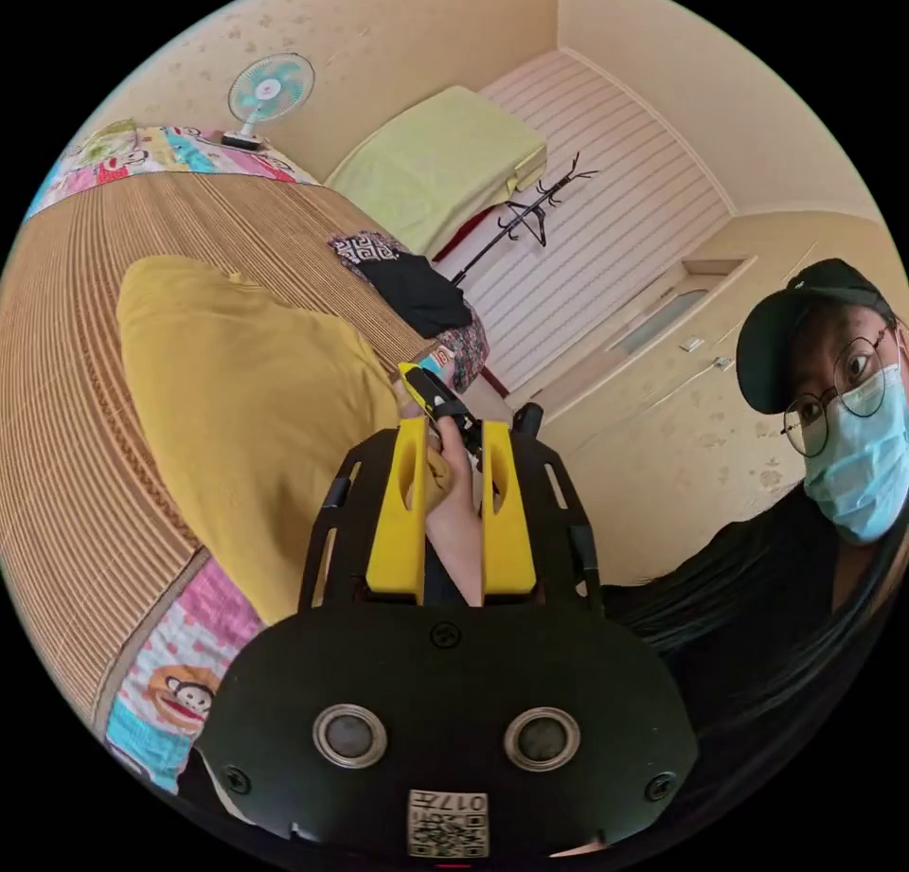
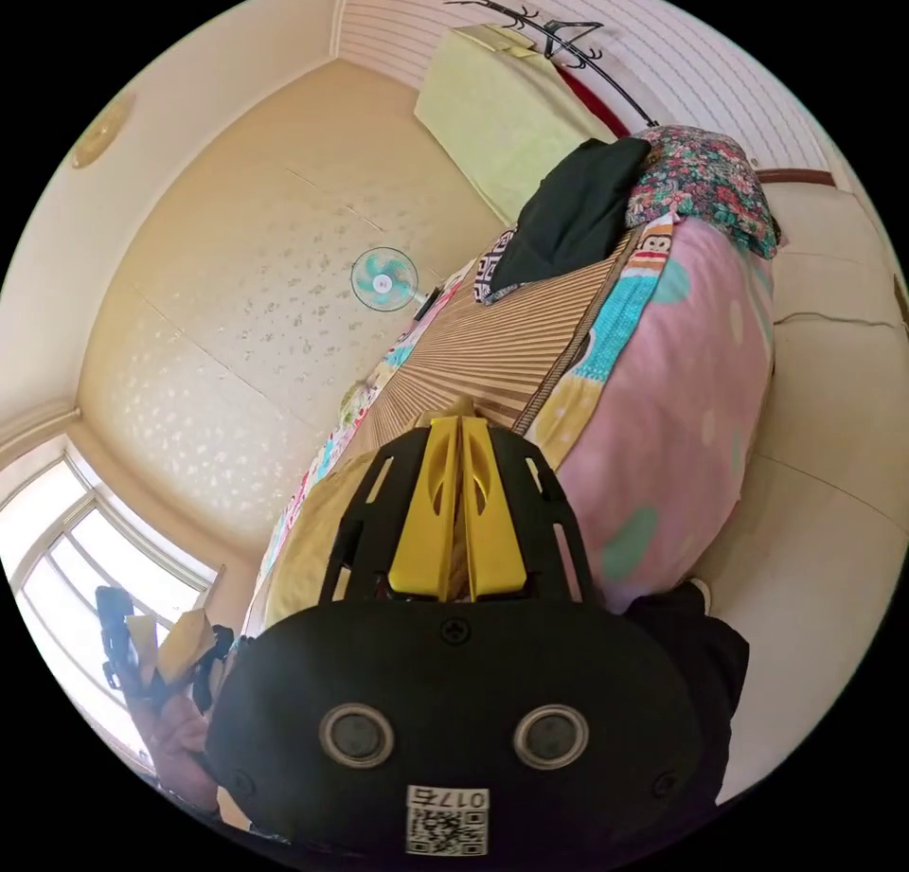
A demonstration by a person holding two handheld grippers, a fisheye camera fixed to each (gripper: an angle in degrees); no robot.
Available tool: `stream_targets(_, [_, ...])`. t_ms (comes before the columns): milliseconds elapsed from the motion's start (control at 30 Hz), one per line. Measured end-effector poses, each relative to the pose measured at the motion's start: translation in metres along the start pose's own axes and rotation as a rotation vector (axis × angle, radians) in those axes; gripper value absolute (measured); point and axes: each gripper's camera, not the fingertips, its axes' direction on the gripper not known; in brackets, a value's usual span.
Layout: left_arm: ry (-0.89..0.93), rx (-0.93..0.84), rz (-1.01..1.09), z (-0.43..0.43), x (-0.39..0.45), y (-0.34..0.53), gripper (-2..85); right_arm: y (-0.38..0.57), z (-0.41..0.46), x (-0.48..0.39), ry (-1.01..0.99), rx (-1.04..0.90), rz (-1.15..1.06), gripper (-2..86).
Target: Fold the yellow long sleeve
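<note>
The yellow long sleeve (image 1: 246,408) lies bunched on a bamboo mat (image 1: 85,361) that covers the bed. My left gripper (image 1: 454,427) hovers at the garment's near edge. Its jaws stand apart, and a bit of yellow cloth rests against one jaw. Through the gap I see a hand and my right gripper (image 1: 431,389) at the cloth's edge. In the right gripper view, my right gripper (image 2: 461,422) has its jaws pressed together on a thin strip of the yellow long sleeve (image 2: 303,541). The left gripper (image 2: 142,640) shows low at the left with yellow cloth beside it.
A black garment (image 1: 417,290) and patterned cloth lie at the mat's far end. A fan (image 1: 270,91) stands behind the bed, and a green mattress (image 1: 436,162) and a coat rack (image 1: 540,204) stand by the wall. The person (image 1: 833,418) stands beside the bed. A window (image 2: 85,569) is nearby.
</note>
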Motion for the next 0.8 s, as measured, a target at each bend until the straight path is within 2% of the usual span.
stream_targets(167, [-0.345, 0.159, -0.216, -0.078, -0.03, 0.036, 15.2, -0.004, 0.009, 0.013, -0.009, -0.054, 0.026, 0.3])
stream_targets(233, [-0.359, 0.134, -0.297, -0.087, -0.046, 0.045, 17.3, -0.002, 0.013, 0.021, -0.032, -0.078, 0.066, 0.4])
stream_targets(367, [-0.174, -0.06, -0.458, -0.056, -0.09, 0.059, 16.2, 0.006, 0.013, 0.025, -0.063, -0.087, 0.071, 0.8])
stream_targets(467, [-0.023, -0.046, -0.494, -0.042, -0.104, 0.063, 7.9, 0.014, 0.01, 0.027, -0.079, -0.095, 0.041, 1.5])
stream_targets(500, [-0.003, -0.041, -0.515, -0.043, -0.107, 0.063, 7.5, 0.018, 0.008, 0.028, -0.101, -0.102, 0.023, 2.2])
stream_targets(567, [0.162, 0.025, -0.569, -0.058, -0.113, 0.062, 6.4, 0.022, 0.0, 0.029, -0.141, -0.105, -0.016, 3.6])
stream_targets(667, [0.422, 0.158, -0.626, -0.084, -0.109, 0.056, 6.3, 0.023, -0.047, 0.014, -0.242, -0.046, -0.235, 7.3])
stream_targets(733, [0.461, 0.186, -0.591, -0.101, -0.092, 0.042, 6.3, 0.028, -0.097, -0.01, -0.373, -0.025, -0.525, 11.1])
stream_targets(800, [0.444, 0.188, -0.535, -0.117, -0.07, 0.027, 6.3, 0.033, -0.124, -0.033, -0.451, -0.082, -0.714, 13.9])
